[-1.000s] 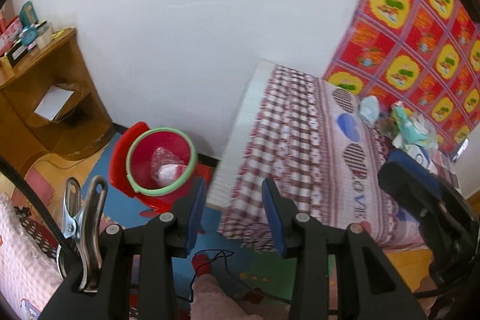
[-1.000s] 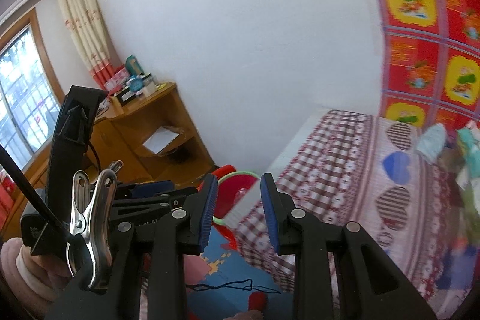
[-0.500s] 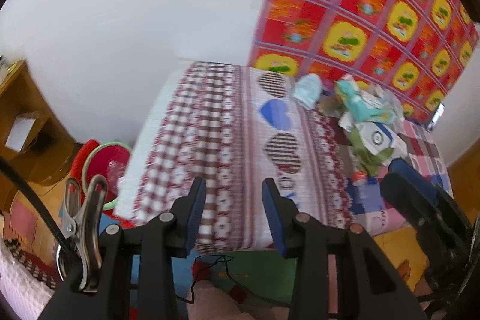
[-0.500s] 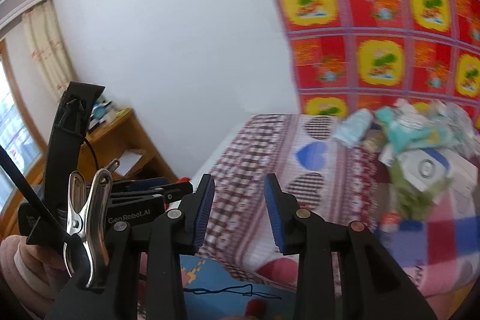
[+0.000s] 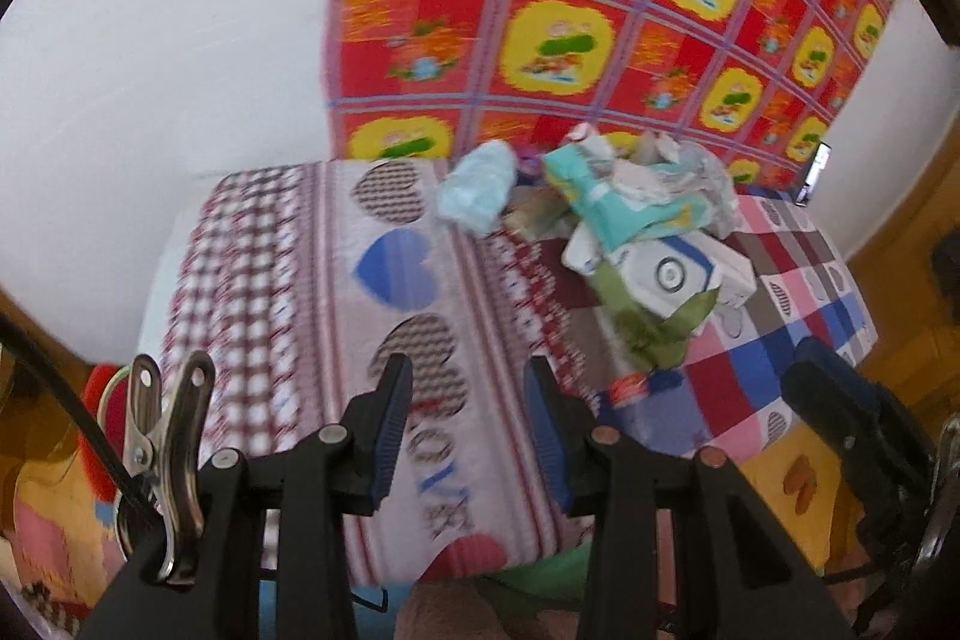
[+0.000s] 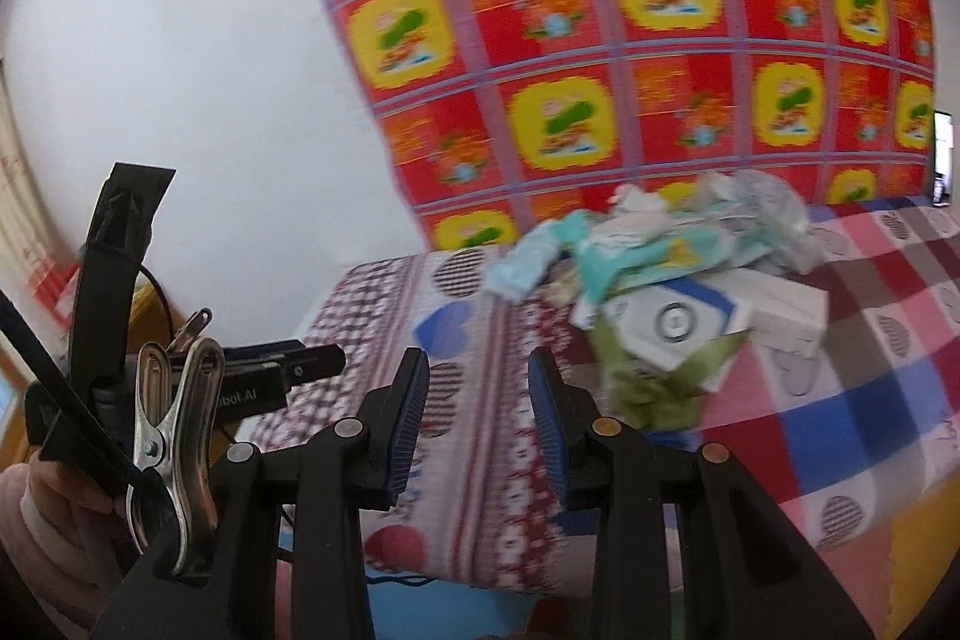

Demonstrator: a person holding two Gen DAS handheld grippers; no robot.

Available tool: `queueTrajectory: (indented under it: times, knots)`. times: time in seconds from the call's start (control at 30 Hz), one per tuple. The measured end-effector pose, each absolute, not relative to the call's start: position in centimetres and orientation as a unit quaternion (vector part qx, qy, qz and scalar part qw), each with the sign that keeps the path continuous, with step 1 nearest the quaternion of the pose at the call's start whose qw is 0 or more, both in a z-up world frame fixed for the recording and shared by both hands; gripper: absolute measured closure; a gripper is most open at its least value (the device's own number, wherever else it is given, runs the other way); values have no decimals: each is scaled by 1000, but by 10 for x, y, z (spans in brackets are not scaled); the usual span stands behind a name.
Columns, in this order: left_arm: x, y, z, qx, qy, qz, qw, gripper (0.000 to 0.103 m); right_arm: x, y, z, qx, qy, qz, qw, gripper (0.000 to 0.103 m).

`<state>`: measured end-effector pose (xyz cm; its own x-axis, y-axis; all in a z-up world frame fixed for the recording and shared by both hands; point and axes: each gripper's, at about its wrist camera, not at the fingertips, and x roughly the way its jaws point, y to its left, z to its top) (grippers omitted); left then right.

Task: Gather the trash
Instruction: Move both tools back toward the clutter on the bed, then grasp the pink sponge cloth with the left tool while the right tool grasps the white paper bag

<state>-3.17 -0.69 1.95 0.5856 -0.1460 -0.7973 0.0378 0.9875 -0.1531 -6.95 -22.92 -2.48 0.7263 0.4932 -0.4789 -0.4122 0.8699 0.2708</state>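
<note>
**Both grippers face the trash heap**

Left wrist: the left gripper stands spread and empty; the trash pile lies ahead and right on the bed.

Right wrist: the right gripper, its jaws just widened, holds nothing; the trash pile sits ahead, rightward.

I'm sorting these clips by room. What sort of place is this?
Most likely a bedroom in a home: a bed with a patchwork heart-print cover, a red-and-yellow cloth hung on the wall behind it, and a pile of trash lying on the bed.
</note>
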Motion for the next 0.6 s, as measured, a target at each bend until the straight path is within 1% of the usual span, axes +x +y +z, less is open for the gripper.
queueTrajectory:
  times: [0.27, 0.6]
  knots:
    - [25, -47, 25, -15, 450, -113, 886, 62, -42, -265, -27, 104, 281, 181, 937, 67]
    - [73, -103, 24, 8, 461, -162, 872, 62, -15, -302, -29, 118, 292, 155, 936, 67]
